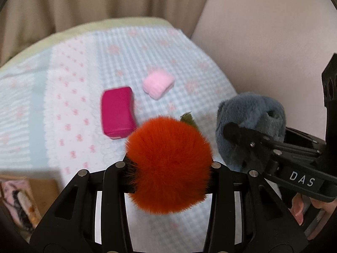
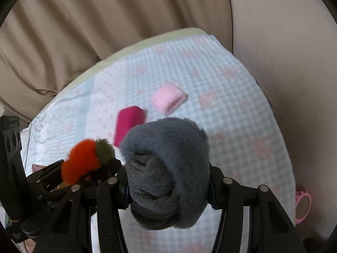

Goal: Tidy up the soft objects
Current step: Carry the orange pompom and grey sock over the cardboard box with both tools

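My left gripper (image 1: 169,165) is shut on a fluffy orange pompom (image 1: 168,164) with a small green leaf (image 1: 188,120), held above the bed. In the right wrist view that orange pompom (image 2: 81,161) shows at the lower left. My right gripper (image 2: 168,182) is shut on a grey-blue plush item (image 2: 168,168) with a dark knit lining. The same grey-blue plush item (image 1: 250,124) hangs to the right in the left wrist view. A magenta pouch (image 1: 118,112) and a pale pink knit piece (image 1: 159,83) lie on the checked blanket (image 1: 69,97) below.
Beige curtains (image 2: 84,31) hang behind the bed and a beige wall (image 1: 263,42) borders it on the right. A pink hand mirror (image 2: 303,206) lies at the blanket's right edge. A patterned box (image 1: 19,200) sits at the lower left.
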### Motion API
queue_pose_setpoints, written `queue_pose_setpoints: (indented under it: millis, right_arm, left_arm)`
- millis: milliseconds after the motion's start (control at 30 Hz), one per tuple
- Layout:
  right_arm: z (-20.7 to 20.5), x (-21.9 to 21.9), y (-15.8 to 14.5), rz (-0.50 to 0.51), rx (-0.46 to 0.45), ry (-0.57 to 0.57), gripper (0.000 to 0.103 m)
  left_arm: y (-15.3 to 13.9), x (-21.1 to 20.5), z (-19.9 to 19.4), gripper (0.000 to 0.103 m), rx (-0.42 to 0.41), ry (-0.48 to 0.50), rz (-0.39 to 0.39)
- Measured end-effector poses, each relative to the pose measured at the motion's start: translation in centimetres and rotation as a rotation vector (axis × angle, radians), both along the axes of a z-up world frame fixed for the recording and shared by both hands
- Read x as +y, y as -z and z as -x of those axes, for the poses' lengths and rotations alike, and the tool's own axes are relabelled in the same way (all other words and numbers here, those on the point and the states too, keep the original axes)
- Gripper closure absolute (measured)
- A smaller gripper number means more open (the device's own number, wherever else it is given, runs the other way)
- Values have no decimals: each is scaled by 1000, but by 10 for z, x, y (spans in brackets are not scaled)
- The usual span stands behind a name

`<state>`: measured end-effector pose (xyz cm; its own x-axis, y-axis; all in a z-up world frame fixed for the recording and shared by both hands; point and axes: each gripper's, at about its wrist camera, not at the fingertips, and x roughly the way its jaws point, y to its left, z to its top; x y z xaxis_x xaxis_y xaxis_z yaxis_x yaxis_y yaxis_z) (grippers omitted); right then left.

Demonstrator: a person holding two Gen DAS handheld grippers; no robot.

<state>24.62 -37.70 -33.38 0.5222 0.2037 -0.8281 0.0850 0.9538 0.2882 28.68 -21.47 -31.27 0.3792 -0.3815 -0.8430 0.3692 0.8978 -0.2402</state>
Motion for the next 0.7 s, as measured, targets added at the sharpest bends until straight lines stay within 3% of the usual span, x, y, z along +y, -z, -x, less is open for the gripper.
queue_pose_setpoints:
  millis: [367, 700]
  right_arm:
    - [53, 39, -98, 16, -91, -99, 54]
    - [88, 125, -148, 10, -136, -241, 54]
  left_arm:
    - [-116, 57, 67, 67, -101, -140, 24]
    - [-169, 141, 112, 67, -155, -280, 41]
